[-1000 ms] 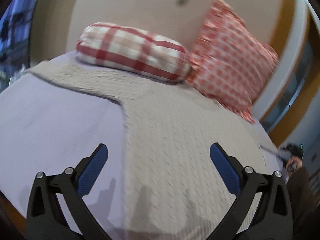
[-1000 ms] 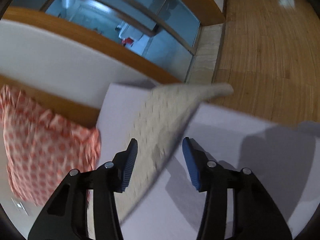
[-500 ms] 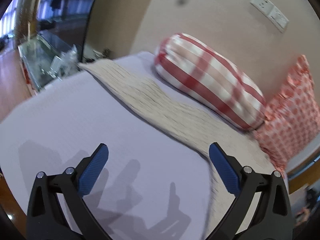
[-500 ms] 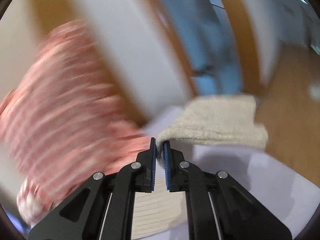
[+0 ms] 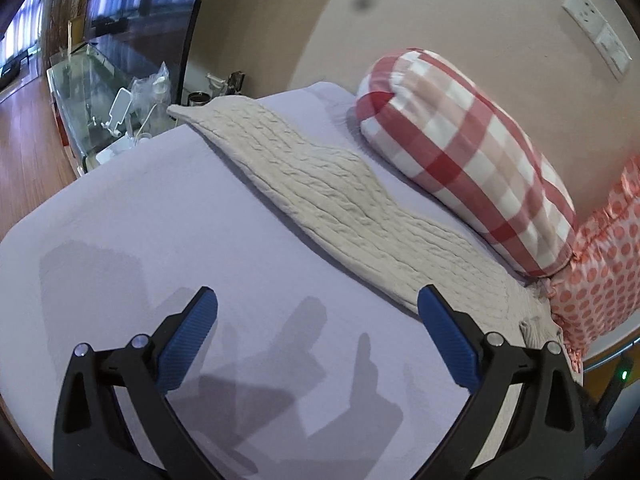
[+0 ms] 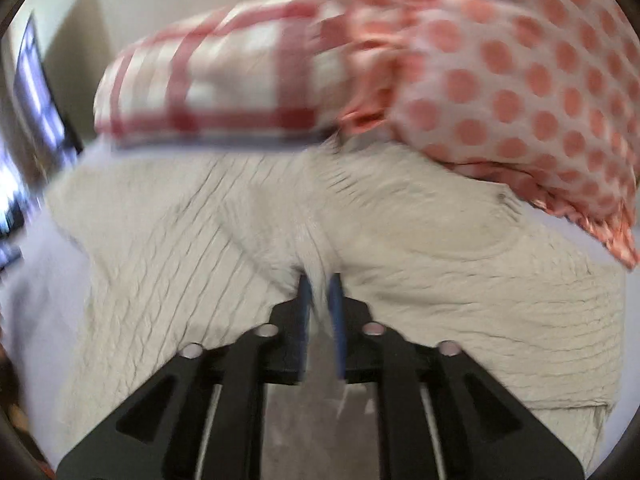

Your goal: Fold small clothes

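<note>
Right tool (image 6: 320, 284) pinching sweater (image 6: 440, 280) | left tool (image 5: 318, 324) wide, sweater ahead-right

A rough, matt cable-knit sweater (image 5: 360, 208) is lying on a smooth matt sheet (image 5: 160, 220); the cloth pillows (image 5: 472, 160) are looking soft, the wood floor (image 5: 24, 152) glossy.

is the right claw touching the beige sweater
Touching. The right wrist view shows the right claw shut on a pinched ridge of the beige sweater.

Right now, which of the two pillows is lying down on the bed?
The red-and-white checked pillow lies flat on the lilac bed behind the cream sweater. The polka-dot pillow leans upright beside it.
</note>
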### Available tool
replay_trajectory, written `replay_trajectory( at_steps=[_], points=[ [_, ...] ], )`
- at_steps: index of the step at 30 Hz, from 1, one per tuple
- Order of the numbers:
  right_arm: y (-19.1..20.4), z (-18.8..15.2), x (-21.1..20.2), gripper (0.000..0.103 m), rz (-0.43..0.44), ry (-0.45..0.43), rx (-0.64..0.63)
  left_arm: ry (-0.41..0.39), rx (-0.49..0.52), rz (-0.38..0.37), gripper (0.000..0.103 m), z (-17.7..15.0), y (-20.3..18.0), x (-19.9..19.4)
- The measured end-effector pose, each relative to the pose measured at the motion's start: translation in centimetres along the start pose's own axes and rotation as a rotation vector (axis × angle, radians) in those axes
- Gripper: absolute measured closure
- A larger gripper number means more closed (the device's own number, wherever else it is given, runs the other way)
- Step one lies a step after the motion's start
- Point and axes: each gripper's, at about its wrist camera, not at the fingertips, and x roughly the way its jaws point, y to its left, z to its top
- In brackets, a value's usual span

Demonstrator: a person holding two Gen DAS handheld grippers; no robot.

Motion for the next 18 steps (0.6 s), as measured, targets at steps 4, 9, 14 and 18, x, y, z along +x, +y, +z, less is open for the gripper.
replay_trajectory(
  at_steps=[4, 9, 14, 18],
  points=[
    [2.7, -1.4, -2.0, 0.021, 0.168, -0.02, -0.052, 0.01, -0.026, -0.004, 0.003, 1.3, 0.8, 1.2],
    [1.9, -2.0, -4.3, 0.021, 0.244, -0.034, 0.017, 0.037, -0.133, -0.083, 0.005, 3.1, 2.2, 3.4],
    [-0.2, -2.6, -5.7, 0.018, 0.268, -0.042, 0.096, 0.033, -0.216, -0.155, 0.006, 5.7, 2.6, 5.5],
    [-2.2, -2.9, -6.9, 0.017, 0.29, -0.054, 0.165, 0.002, -0.316, -0.163, 0.024, 8.9, 3.7, 7.8]
  ],
)
